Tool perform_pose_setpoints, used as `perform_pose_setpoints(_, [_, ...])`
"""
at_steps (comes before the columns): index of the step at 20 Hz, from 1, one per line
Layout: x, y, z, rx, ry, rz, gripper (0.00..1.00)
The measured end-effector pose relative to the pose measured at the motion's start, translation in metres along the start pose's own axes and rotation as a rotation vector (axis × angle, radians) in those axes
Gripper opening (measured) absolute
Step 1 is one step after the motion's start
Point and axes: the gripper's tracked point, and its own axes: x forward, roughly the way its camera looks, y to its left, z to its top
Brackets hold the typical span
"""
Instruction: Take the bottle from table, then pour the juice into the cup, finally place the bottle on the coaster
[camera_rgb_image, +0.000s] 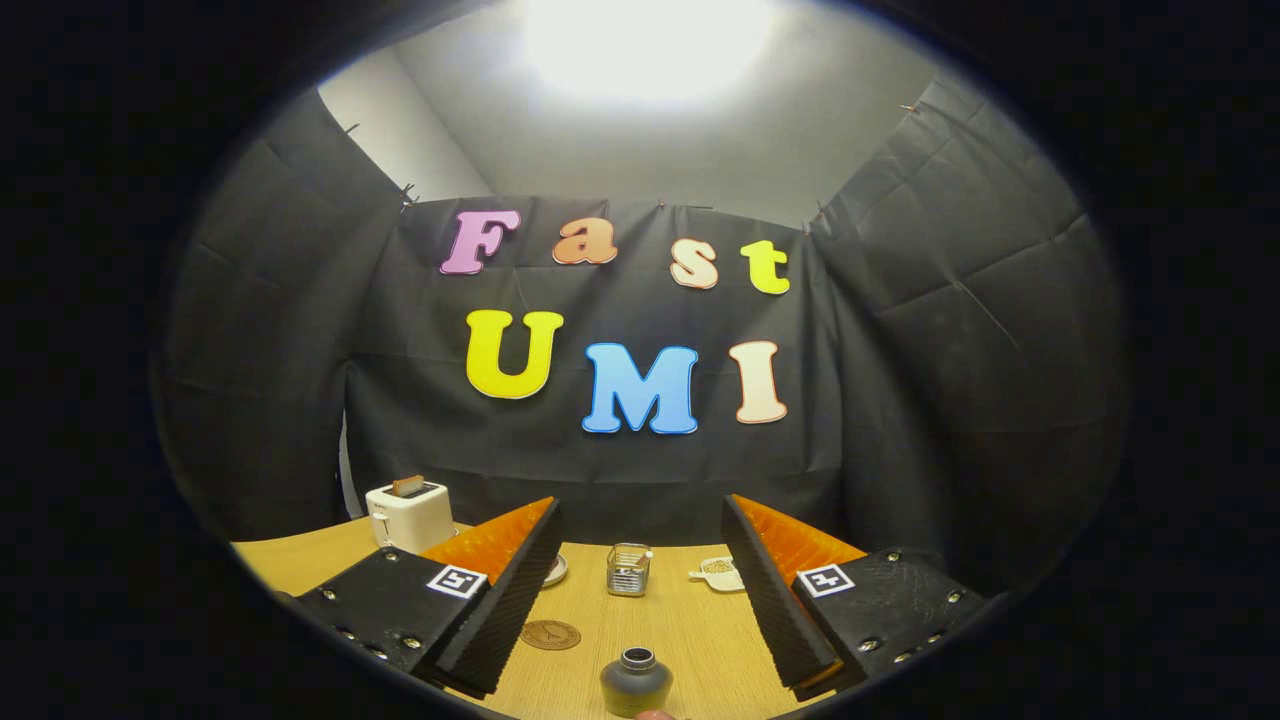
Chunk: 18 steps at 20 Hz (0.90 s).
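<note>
Bottle (636, 682): upright on table (690, 640), between the fingers
Gripper (640, 600): spread wide, holding nothing
Coaster (550, 634): just left of bottle

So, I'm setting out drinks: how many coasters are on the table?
1. The coaster lies flat on the table just ahead of the left finger of the open jaws, left of the bottle. The fingers may hide others.

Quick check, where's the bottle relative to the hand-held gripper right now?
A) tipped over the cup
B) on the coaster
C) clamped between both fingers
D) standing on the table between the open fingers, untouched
D: the bottle stands upright on the table between the spread fingers of the hand-held gripper, with clear gaps on both sides; the coaster lies bare off to one side.
</note>
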Motion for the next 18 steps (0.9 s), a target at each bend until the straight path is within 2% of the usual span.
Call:
perform_pose_setpoints(6, [-0.001,0.001,-0.01,0.013,-0.008,0.011,0.97])
perform_pose_setpoints(18, [-0.002,0.008,-0.109,0.014,0.145,0.057,0.97])
